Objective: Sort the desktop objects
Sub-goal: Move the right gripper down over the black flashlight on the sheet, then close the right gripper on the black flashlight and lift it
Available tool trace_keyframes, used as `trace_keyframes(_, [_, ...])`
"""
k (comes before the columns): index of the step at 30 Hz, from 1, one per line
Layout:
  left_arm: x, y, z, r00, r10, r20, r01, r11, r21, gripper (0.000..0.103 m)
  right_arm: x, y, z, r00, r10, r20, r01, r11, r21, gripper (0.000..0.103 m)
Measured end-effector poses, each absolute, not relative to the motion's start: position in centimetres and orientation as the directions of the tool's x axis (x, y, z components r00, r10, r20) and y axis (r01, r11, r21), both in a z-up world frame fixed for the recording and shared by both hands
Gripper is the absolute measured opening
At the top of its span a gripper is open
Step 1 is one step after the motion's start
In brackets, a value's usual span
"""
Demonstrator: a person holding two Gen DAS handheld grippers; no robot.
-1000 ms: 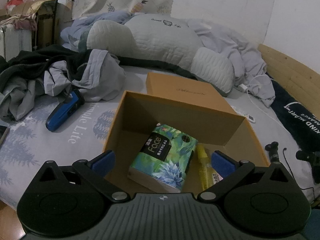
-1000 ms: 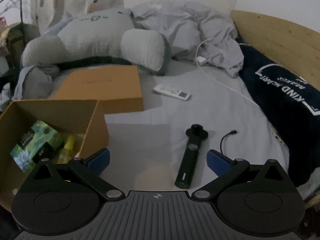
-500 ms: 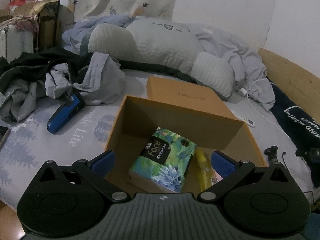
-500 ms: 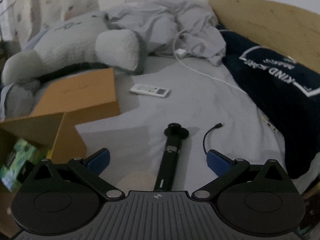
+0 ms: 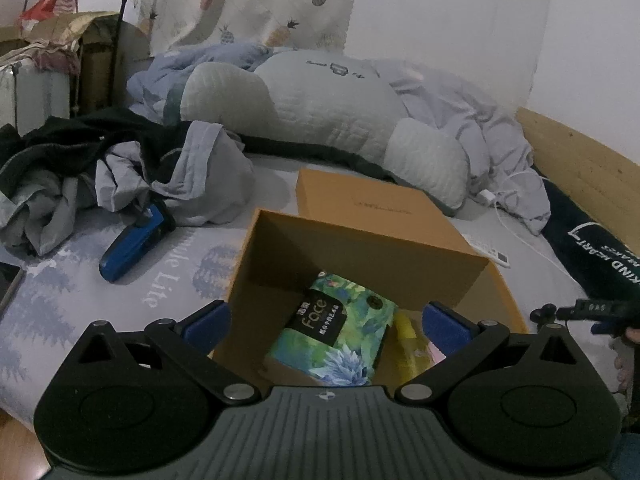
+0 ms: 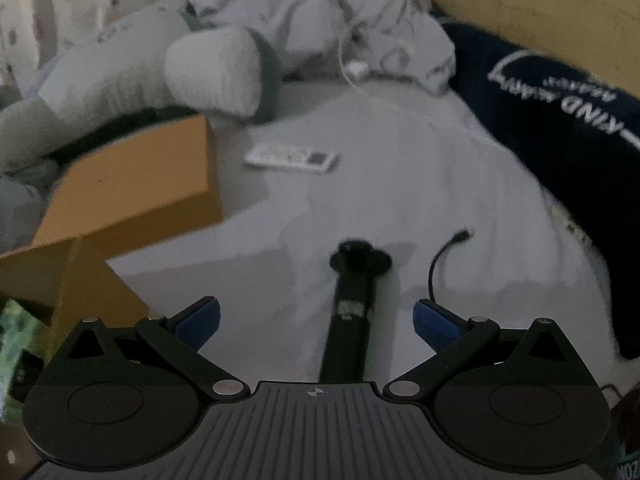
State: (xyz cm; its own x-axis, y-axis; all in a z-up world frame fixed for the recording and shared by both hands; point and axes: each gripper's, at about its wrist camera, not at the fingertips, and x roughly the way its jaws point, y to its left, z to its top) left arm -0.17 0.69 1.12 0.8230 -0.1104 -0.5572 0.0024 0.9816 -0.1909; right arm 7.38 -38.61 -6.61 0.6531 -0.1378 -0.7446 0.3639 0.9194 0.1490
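An open orange cardboard box [image 5: 452,258] lies on the bed and holds a green floral tissue pack [image 5: 334,338] and a yellow bottle [image 5: 408,344]. My left gripper [image 5: 326,326] is open and empty, just above the box's near side. My right gripper [image 6: 316,320] is open and empty, with a black stick-shaped device [image 6: 350,316] lying on the sheet between its fingers, pointing away. The box corner [image 6: 80,272] shows at the left of the right wrist view. A blue object [image 5: 130,246] lies left of the box.
The box lid [image 5: 376,204] lies behind the box. A white remote [image 6: 292,157] and a short black cable [image 6: 440,258] lie on the sheet. Crumpled clothes [image 5: 100,172], a large pillow [image 5: 320,112], a dark pillow [image 6: 552,120] and a wooden headboard [image 5: 580,168] surround the area.
My right gripper has moved right and forward over the black device, which now lies between its fingers. My left gripper has drawn back slightly from the box. Both stay open.
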Motion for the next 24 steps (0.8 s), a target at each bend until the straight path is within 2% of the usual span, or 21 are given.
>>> trace_keyframes(7, [0.2,0.9,0.5,0.815,-0.126,-0.566,0.008,0.978,-0.207,0.103,8.3,-39.8,-9.7,0.592,-0.147,-0.792,0.41,0.902,0.139,0.102])
trace_keyframes(9, [0.3,0.9,0.4,0.813,-0.13,-0.568,0.01,0.978,-0.209,0.103,8.6,-39.9,-10.3,0.578,-0.15,-0.802,0.416,0.9,0.131,0.093])
trace_keyframes(16, [0.5,1.5,0.0,0.806,-0.137,-0.576,0.004,0.974,-0.225,0.103,9.6,-39.7,-11.5,0.551,-0.16,-0.819,0.419,0.902,0.106,0.089])
trace_keyframes(24, [0.7,2.5,-0.5,0.8,-0.135,-0.585,-0.017,0.969,-0.247,0.103,10.7,-39.6,-12.7,0.519,-0.186,-0.834,0.447,0.891,0.079,0.076])
